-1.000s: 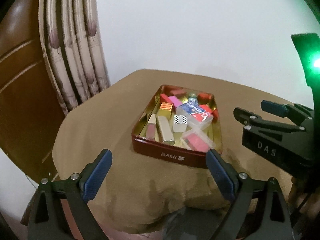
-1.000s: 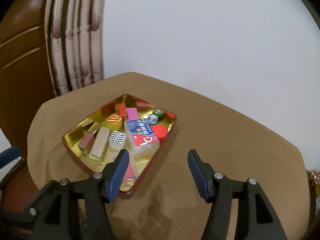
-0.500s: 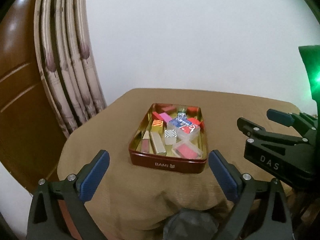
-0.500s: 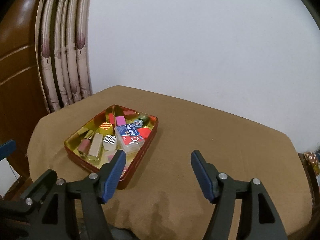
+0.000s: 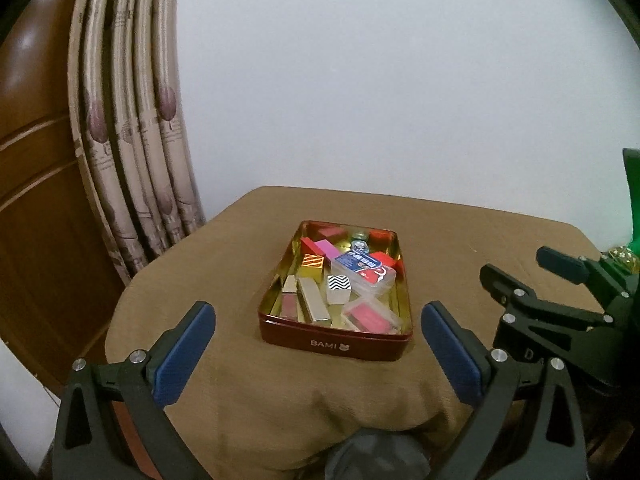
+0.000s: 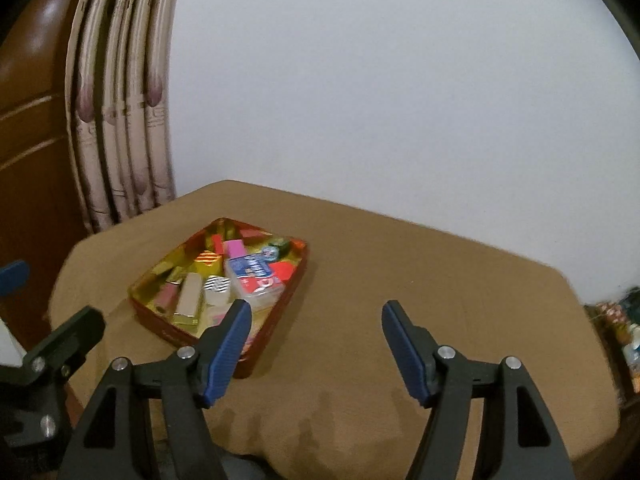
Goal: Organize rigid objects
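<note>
All loose items in view lie inside the red BAMI tin (image 5: 335,344), set on the cloth-covered desk (image 5: 460,248) toward its left edge: gold bar (image 5: 314,306), zigzag cube (image 5: 338,289), card box (image 5: 362,270), pink block (image 5: 326,247). None left on the cloth; sorting appears done. Left gripper (image 5: 316,354) empty, jaws opening. Right gripper (image 6: 316,354) agape, empty, over bare cloth beside the tin.

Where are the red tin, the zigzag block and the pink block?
Red tin (image 5: 336,345): left wrist view, on its front wall.
Zigzag block (image 5: 338,283): left wrist view, on its striped top.
Pink block (image 5: 326,248): left wrist view, on its top face.
</note>
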Demonstrator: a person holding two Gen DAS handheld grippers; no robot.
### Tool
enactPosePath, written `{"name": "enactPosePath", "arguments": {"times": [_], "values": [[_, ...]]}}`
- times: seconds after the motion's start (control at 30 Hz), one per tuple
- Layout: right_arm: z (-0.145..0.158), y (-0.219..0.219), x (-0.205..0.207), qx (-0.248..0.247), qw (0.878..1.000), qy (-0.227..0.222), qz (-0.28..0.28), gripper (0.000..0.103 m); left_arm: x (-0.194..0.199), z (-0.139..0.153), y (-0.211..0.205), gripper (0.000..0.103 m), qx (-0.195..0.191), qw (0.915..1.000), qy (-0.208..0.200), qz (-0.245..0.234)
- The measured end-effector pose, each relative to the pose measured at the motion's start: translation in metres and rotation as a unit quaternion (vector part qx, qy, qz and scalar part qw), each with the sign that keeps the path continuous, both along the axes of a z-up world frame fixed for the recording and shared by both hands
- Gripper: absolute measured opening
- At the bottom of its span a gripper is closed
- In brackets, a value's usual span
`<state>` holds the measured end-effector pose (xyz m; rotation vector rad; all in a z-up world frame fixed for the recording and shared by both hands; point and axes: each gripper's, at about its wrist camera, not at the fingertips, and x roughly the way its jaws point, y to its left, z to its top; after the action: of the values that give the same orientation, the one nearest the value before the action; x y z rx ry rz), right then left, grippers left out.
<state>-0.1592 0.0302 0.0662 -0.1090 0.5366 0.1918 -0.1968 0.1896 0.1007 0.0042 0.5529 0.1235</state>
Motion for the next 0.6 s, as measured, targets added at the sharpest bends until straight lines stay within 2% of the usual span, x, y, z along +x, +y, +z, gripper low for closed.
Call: {"name": "enactPosePath", "arguments": {"times": [0.1,0.23,0.33,0.43,0.6], "values": [[-0.003,0.003,0.001,0.001,1.000,0.001,0.000,0.070,0.004,0.000,0.004,0.102,0.008,0.9999,-0.005,0.007],[-0.003,0.005,-0.008,0.005,0.999,-0.030,-0.014,0.070,0.009,0.001,0.011,0.102,0.003,0.9999,-0.004,0.012],[0.000,0.006,-0.013,0.003,0.998,-0.053,-0.025,0.077,0.013,0.000,0.018,0.102,-0.007,0.9999,-0.001,0.015],[0.003,0.009,-0.018,0.008,0.997,-0.070,-0.022,0.078,0.015,-0.001,0.023,0.102,-0.018,0.9998,-0.001,0.014],[0.004,0.015,-0.019,0.002,0.997,-0.074,-0.011,0.078,0.017,0.000,0.030,0.102,-0.024,0.9996,0.000,0.013]]}}
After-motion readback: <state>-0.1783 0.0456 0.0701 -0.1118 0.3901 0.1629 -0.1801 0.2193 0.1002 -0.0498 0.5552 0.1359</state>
